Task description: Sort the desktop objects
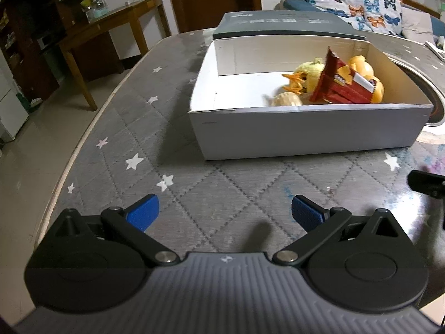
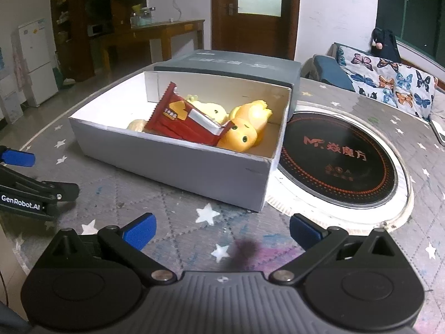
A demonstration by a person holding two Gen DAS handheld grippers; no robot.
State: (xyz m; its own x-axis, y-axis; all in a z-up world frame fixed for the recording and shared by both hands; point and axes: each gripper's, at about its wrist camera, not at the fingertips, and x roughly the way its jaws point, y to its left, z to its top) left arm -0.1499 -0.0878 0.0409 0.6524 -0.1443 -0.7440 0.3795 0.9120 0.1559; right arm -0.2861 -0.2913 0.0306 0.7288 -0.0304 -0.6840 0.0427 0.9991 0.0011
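From my right wrist camera I can read "GenRobot.AI" in white letters on the black body of the left gripper [image 2: 16, 158] at the left edge of the picture. On the round black cooktop [image 2: 338, 157] set in the table beside the white box I read "MF." followed by orange Chinese characters, with a smaller line under them too small for me to make out. The red snack packet [image 2: 185, 121] in the box and the dark grey lid [image 2: 228, 62] behind it both carry print, but it is too blurred for me to read in either view.
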